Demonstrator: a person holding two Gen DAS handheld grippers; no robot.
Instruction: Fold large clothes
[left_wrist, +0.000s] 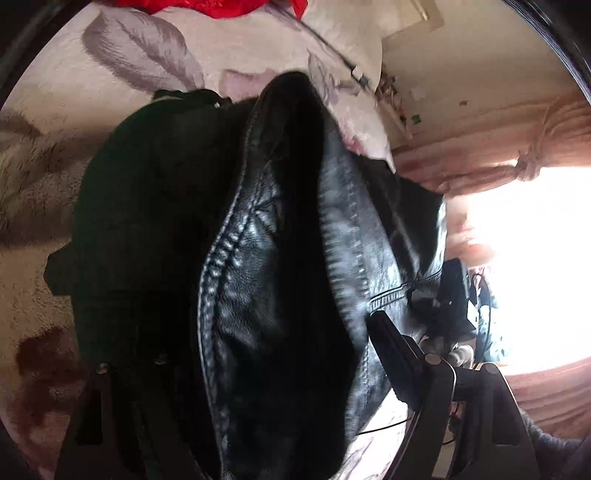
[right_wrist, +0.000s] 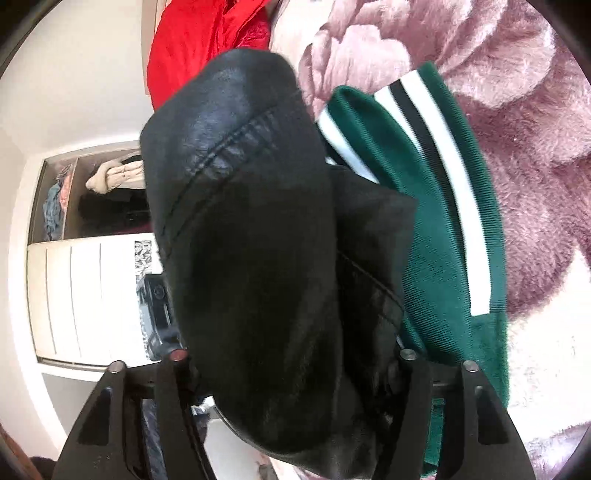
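1. the left tongs (left_wrist: 258, 369) stood wide apart, with a thick bunch of the black leather jacket (left_wrist: 266, 258) filling the gap between them; whether they pinched it i could not tell, as the left finger was lost in dark cloth.
2. the right tongs (right_wrist: 291, 369) were also spread wide, and the jacket (right_wrist: 251, 221) bulged up between both fingers (right_wrist: 413, 398), touching them; a firm grip could not be made out.
3. the jacket hung lifted above the bed, over a pink flowered blanket (right_wrist: 517, 147).
4. a green jacket (right_wrist: 436, 229) with white and black stripes lay on the blanket just beside it.
5. a red garment (right_wrist: 199, 40) lay further off on the bed.
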